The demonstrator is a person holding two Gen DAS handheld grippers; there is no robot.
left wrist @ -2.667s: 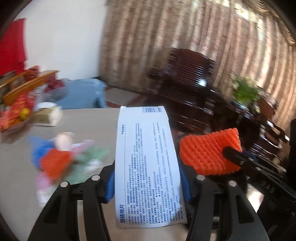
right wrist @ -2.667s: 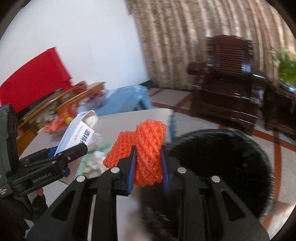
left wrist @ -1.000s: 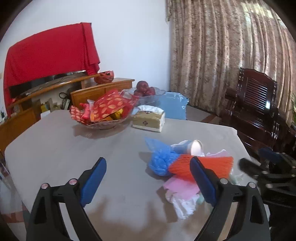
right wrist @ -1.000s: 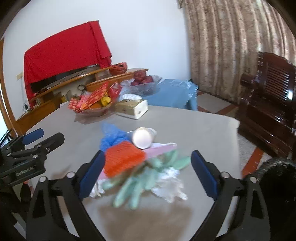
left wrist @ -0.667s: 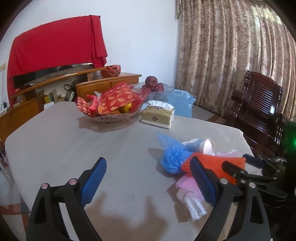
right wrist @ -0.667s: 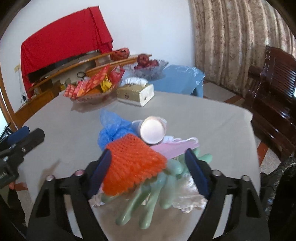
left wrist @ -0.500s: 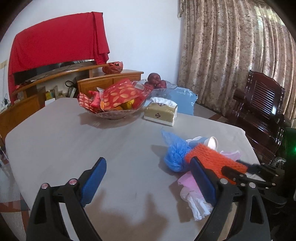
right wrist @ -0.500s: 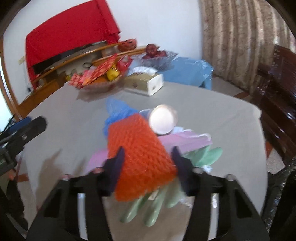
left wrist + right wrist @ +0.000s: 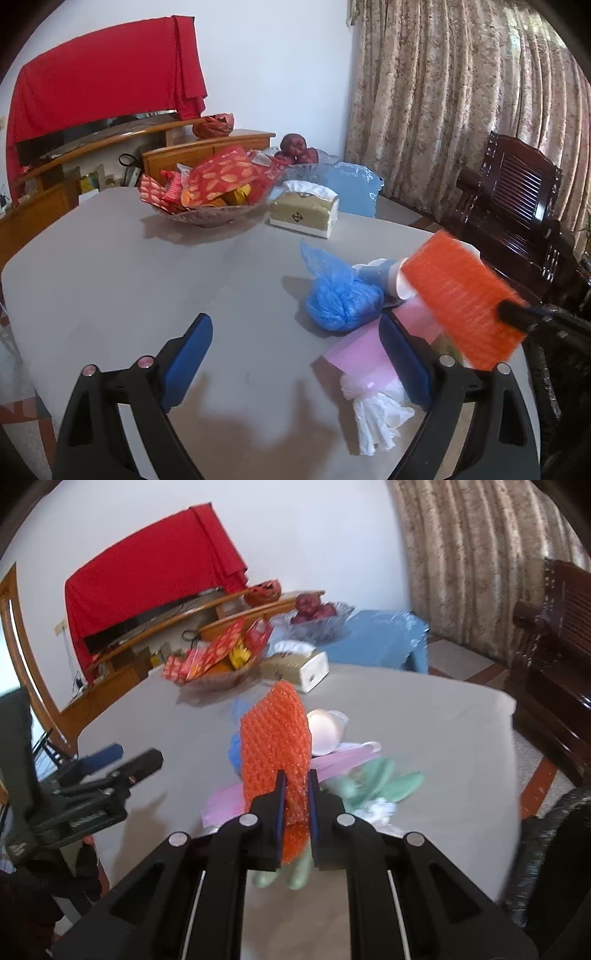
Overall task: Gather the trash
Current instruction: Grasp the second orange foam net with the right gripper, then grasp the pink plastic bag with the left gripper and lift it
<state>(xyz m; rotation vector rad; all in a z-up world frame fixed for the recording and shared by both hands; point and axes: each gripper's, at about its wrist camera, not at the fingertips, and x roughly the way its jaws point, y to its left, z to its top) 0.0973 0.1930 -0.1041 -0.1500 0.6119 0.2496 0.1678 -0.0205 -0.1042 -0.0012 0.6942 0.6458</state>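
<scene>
My right gripper is shut on an orange foam net and holds it above the trash pile; the net also shows lifted in the left wrist view. My left gripper is open and empty, low over the grey table. On the table lie a crumpled blue plastic bag, a paper cup, pink plastic, white tissue and green gloves.
A glass bowl of red snack packets and a tissue box stand at the far side of the table. A dark wooden chair stands to the right. A black bag is at the lower right.
Both grippers let go of their earlier loads and swung back to the table. My right gripper then closed on the orange foam net and lifted it off the pile. My left gripper stayed open.
</scene>
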